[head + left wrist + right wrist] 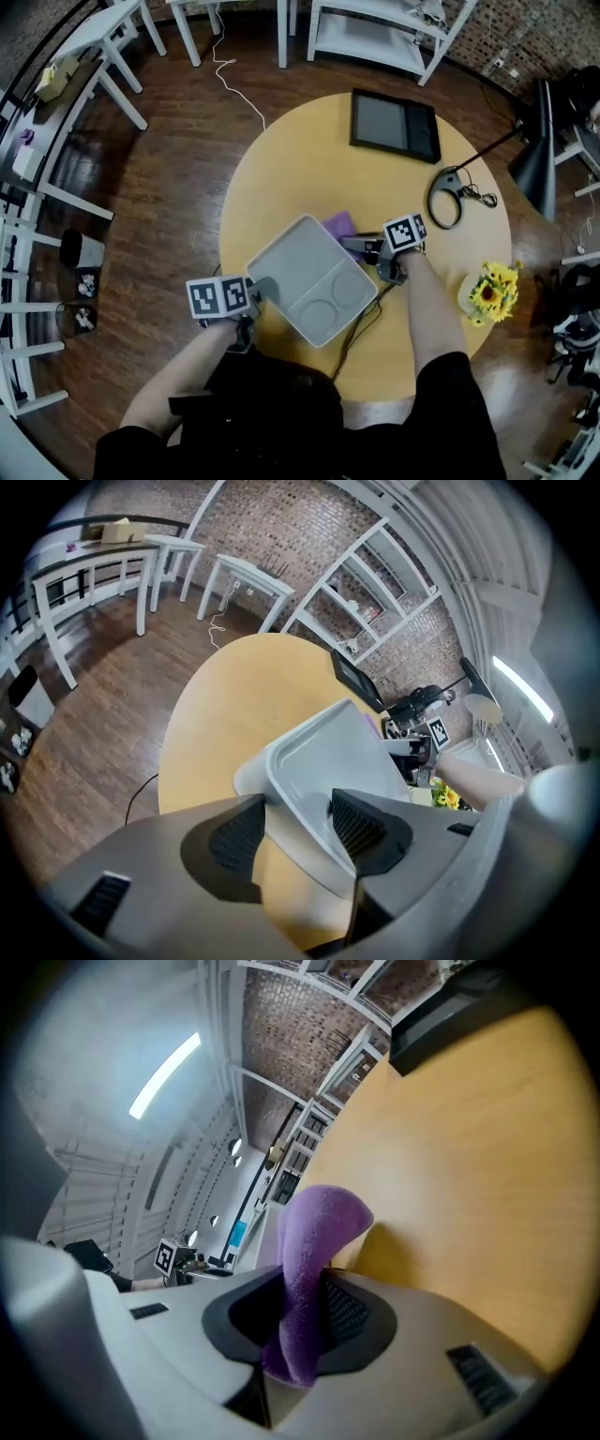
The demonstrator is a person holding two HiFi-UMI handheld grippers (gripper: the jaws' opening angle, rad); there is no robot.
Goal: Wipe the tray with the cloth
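Since the cloth (314,1241) isn't on the tray (281,246) yet, we'd say the actual wiping hasn't visibly started. This looks like the setup bit.

The left gripper (298,827) is at the tray's near-left corner. Its jaws are fairly wide, and both pads seem to press on the rim there, so we read that as a hold to steady the tray. The right gripper (361,247) sits just off the tray's far-right edge. Its jaws are narrow and pinch the purple cloth, which sticks up in a fold between them.

The cloth hangs just beside that far-right edge, over the table (281,178), and it doesn't touch the tray as far as we can tell.

The tray looks plain grey all over, two round wells included, so we can't tell whether any of it has been wiped. We reckon the whole job is left: get the cloth onto the tray and rub across the flat part and both wells.
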